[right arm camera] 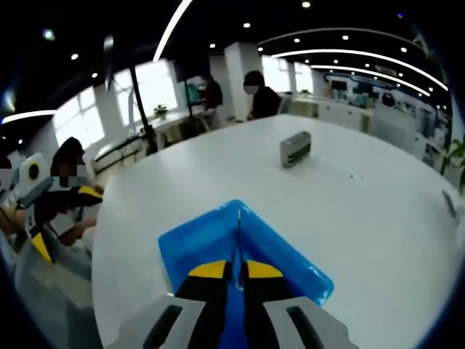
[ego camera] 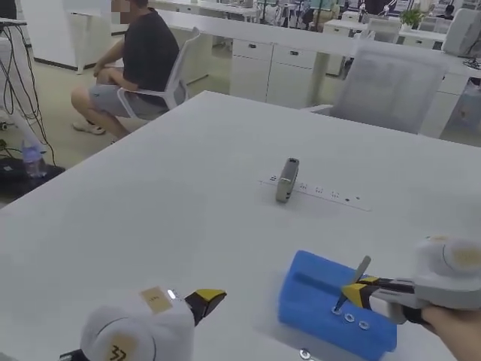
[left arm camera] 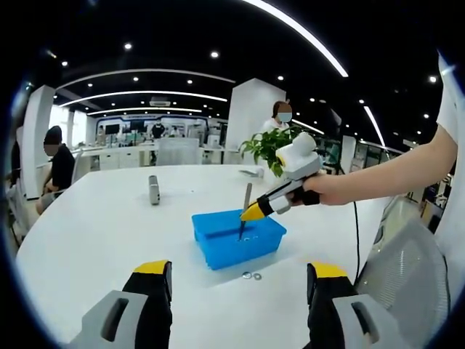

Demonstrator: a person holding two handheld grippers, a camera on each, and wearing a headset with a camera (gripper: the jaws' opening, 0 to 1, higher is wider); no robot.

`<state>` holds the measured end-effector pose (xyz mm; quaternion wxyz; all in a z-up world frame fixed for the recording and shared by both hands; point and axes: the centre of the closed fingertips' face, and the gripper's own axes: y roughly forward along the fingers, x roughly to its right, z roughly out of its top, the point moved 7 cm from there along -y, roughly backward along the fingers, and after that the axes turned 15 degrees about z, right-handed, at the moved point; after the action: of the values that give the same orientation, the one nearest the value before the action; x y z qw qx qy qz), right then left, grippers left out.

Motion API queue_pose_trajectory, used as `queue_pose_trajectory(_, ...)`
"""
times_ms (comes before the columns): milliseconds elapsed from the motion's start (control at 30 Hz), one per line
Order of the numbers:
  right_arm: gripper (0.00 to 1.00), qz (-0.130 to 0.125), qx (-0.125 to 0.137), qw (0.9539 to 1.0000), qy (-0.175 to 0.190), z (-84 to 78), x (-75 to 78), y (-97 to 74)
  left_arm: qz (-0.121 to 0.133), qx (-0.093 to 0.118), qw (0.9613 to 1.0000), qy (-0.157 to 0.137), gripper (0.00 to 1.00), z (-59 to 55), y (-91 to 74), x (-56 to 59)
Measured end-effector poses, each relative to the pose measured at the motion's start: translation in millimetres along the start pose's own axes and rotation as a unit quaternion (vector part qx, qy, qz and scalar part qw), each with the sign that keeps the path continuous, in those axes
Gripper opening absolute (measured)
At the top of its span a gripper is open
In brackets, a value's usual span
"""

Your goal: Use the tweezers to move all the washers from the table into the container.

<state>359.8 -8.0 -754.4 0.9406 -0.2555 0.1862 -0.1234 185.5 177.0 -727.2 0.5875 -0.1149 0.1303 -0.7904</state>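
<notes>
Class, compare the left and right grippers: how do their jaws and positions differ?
The left gripper has jaws wide apart, empty; the right gripper has them shut on the tweezers. The left gripper is short of the blue container; the right gripper is over it. Both have yellow-tipped jaws.

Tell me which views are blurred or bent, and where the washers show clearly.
Head view: even light, slightly soft, small metal washers in the blue plastic container readable. Left gripper view: fisheye-bent ceiling lights, but sharp. Right gripper view: blurred overall, bright window glare, thin metal tweezers faint in the shut right gripper.
</notes>
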Motion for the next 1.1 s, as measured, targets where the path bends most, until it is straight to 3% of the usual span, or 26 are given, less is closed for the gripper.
queue_pose_trajectory(100,0.04,0.000,0.007,0.9999,-0.008,1.3,-1.5,-8.5,-0.004,-0.002,1.0000,0.003,0.77,-0.5,0.4,1.4)
queue_pose_trajectory(333,0.04,0.007,0.050,0.9987,-0.010,10.2,-27.2,-24.8,-0.010,-0.007,0.9999,0.011,0.77,-1.8,0.6,3.7)
queue_pose_trajectory(667,0.04,0.039,0.065,0.9971,-0.010,8.3,-55.2,-29.0,-0.011,-0.009,0.9998,0.011,0.76,-2.4,0.5,3.3)
queue_pose_trajectory(867,0.03,0.059,0.054,0.9967,-0.008,1.2,-67.2,-20.6,-0.010,-0.008,0.9999,0.009,0.76,-2.2,0.2,2.7)
queue_pose_trajectory(1000,0.03,0.072,0.004,0.9972,-0.018,-12.6,-70.6,-10.4,-0.010,-0.009,0.9998,0.011,0.76,-2.6,0.0,2.8)
queue_pose_trajectory(1100,0.03,0.074,-0.019,0.9967,-0.026,-19.7,-68.6,-3.5,-0.009,-0.010,0.9998,0.011,0.75,-3.0,0.1,2.2)
